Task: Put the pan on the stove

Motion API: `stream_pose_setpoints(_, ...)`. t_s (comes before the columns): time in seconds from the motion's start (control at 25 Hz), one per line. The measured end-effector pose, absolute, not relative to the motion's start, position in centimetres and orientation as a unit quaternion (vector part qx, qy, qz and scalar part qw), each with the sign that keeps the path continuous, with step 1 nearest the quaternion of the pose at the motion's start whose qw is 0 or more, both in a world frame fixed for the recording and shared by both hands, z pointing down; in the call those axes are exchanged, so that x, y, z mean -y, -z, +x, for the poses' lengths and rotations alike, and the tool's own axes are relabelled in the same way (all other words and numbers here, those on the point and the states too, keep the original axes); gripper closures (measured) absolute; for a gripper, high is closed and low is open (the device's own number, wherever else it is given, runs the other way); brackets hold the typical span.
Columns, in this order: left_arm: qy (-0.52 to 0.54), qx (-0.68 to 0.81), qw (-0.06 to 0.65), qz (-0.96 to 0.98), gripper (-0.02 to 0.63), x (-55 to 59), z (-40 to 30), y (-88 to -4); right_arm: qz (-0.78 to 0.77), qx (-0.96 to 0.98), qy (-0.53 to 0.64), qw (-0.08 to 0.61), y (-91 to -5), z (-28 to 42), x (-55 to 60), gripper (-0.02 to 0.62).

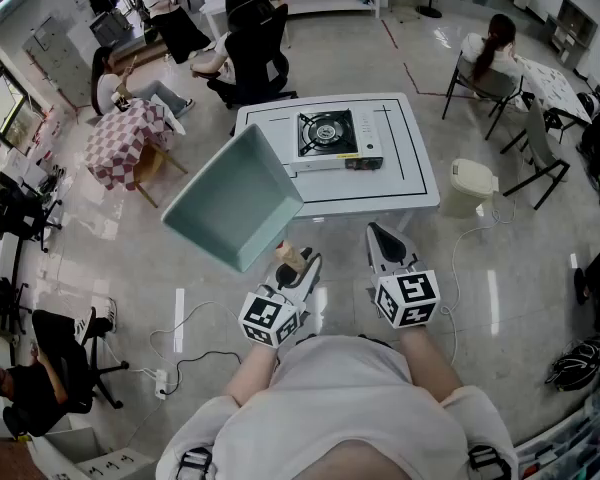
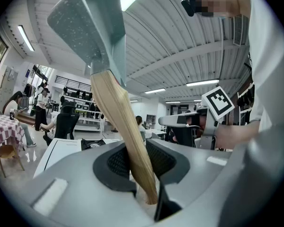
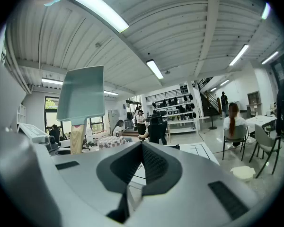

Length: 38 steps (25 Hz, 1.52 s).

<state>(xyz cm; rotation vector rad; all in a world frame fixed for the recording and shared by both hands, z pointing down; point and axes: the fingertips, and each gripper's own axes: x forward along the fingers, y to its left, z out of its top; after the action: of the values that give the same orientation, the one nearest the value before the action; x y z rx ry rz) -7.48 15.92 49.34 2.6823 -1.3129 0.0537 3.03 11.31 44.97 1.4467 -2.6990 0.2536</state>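
Observation:
My left gripper (image 1: 298, 268) is shut on the wooden handle (image 2: 125, 126) of a pale green square pan (image 1: 235, 198). It holds the pan up in the air, tilted, left of and nearer than the table. The left gripper view shows the handle clamped between the dark pads, with the pan body (image 2: 90, 27) overhead. A portable gas stove (image 1: 335, 138) sits on the white table (image 1: 410, 183) ahead, its burner bare. My right gripper (image 1: 380, 240) hovers beside the left one, shut on nothing (image 3: 142, 162). The pan (image 3: 81, 93) also shows at the left of the right gripper view.
A white bin (image 1: 470, 183) stands on the floor right of the table. A power strip with cables (image 1: 160, 378) lies on the floor at my left. A checked table (image 1: 125, 138) with seated people is farther left, and chairs (image 1: 535, 158) are at the right.

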Motion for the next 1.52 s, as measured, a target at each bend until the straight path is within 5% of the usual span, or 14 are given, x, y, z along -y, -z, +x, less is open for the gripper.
stream_pose_setpoints(1.52,-0.027,0.483,0.114,0.868,0.517,-14.3,-5.3,-50.2,0.424,0.901,-0.082,0.028,-44.8,5.8,-9.1,0.586)
